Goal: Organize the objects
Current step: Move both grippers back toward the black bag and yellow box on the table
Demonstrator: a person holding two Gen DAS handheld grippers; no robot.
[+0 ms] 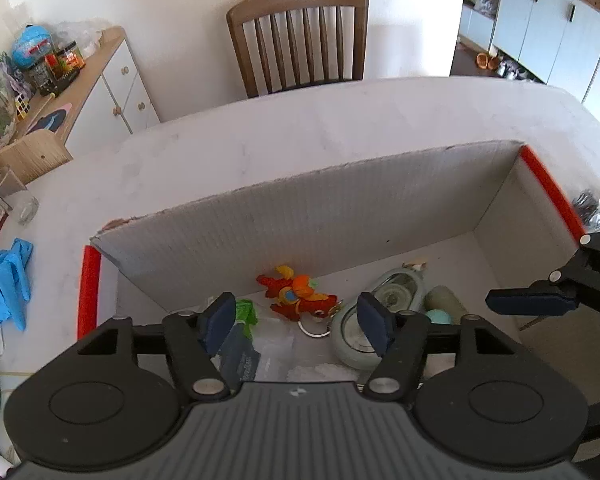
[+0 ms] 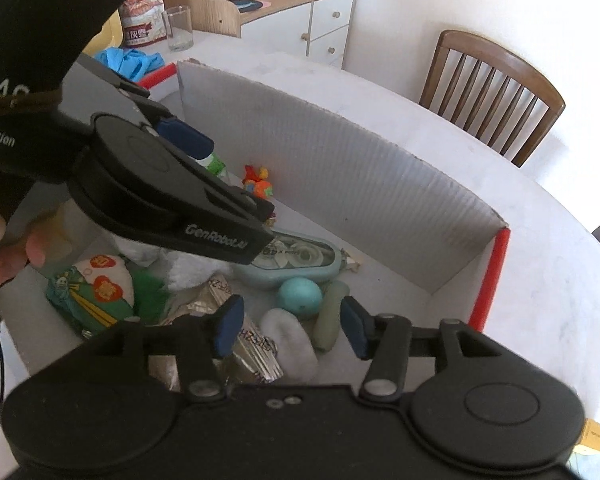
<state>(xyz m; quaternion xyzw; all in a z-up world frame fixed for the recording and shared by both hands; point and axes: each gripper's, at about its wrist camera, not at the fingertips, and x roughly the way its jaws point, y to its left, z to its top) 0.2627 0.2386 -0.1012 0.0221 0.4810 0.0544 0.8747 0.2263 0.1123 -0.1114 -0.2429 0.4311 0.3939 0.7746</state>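
Note:
A cardboard box [image 1: 300, 216] with red edge strips stands on the white table [image 1: 260, 140]. Inside lie a red-orange toy keychain [image 1: 296, 294], a pale teal tape dispenser [image 2: 296, 258], a teal ball [image 2: 300, 296], a pale green cylinder [image 2: 331, 316], a white oval piece [image 2: 290, 344], a silver foil packet [image 2: 256, 344] and a flowered pouch [image 2: 96, 296]. My left gripper [image 1: 298, 322] hangs open over the box's left half, above a dark packet [image 1: 240, 356], with nothing between its pads. My right gripper [image 2: 292, 328] is open above the white oval piece and grips nothing.
A wooden chair [image 1: 300, 40] stands behind the table. Blue gloves [image 1: 4, 284], a drinking glass [image 1: 14, 200] and a red-white bag [image 2: 144, 16] sit left of the box. A cluttered white cabinet [image 1: 112, 92] lines the wall. A person's hand [image 2: 4, 248] holds the left gripper.

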